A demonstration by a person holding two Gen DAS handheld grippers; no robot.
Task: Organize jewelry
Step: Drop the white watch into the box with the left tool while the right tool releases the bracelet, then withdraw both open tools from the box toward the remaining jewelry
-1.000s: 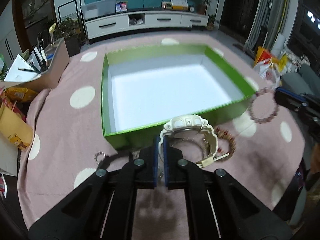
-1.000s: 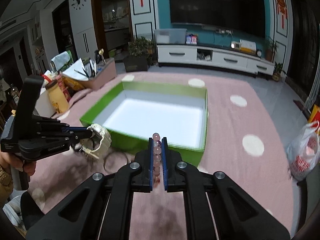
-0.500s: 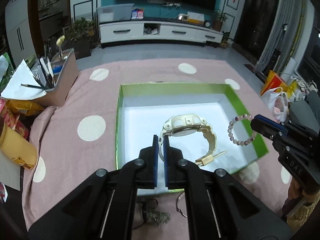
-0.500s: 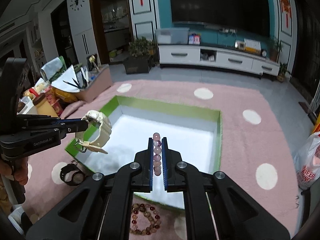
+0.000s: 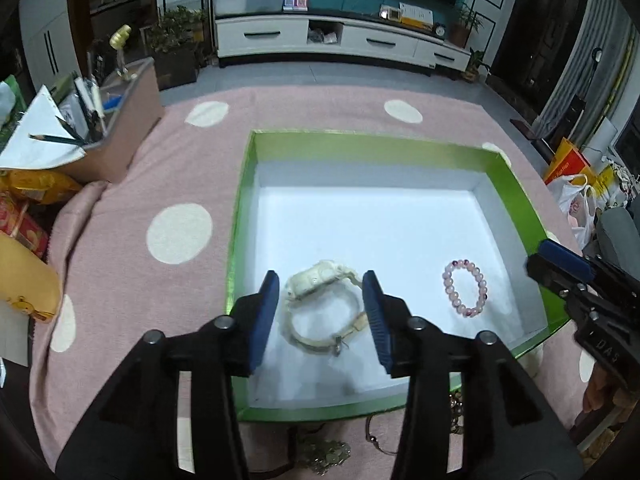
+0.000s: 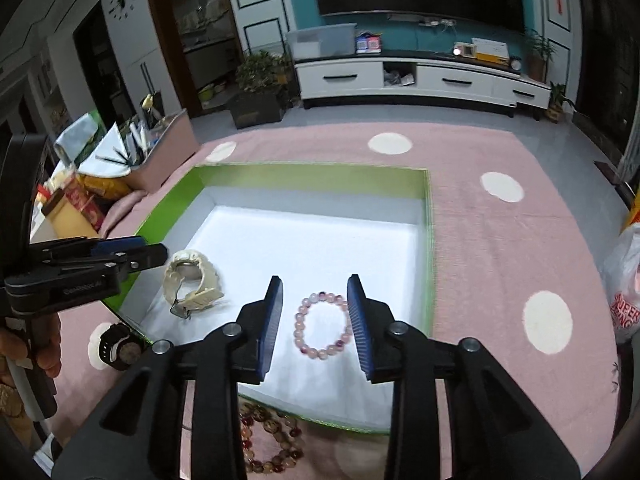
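Note:
A green box point(image 5: 241, 208) with a white floor sits on the pink dotted cloth; it also shows in the right wrist view point(image 6: 428, 216). A cream watch point(image 5: 320, 304) lies on the box floor near the front left, also seen in the right wrist view point(image 6: 192, 280). A pink bead bracelet point(image 5: 465, 288) lies at the front right, also in the right wrist view point(image 6: 322, 324). My left gripper point(image 5: 320, 312) is open and empty just above the watch. My right gripper point(image 6: 316, 320) is open and empty just above the bracelet.
A brown bead bracelet point(image 6: 268, 444) and a black watch point(image 6: 118, 348) lie on the cloth outside the box's front edge. A chain and a ring point(image 5: 376, 436) lie there too. A pink pen box point(image 5: 112, 136) and snack packets stand at the left.
Both grippers came down over the box and opened. The watch dropped from the left gripper and the pink bracelet from the right; both now lie on the box floor.

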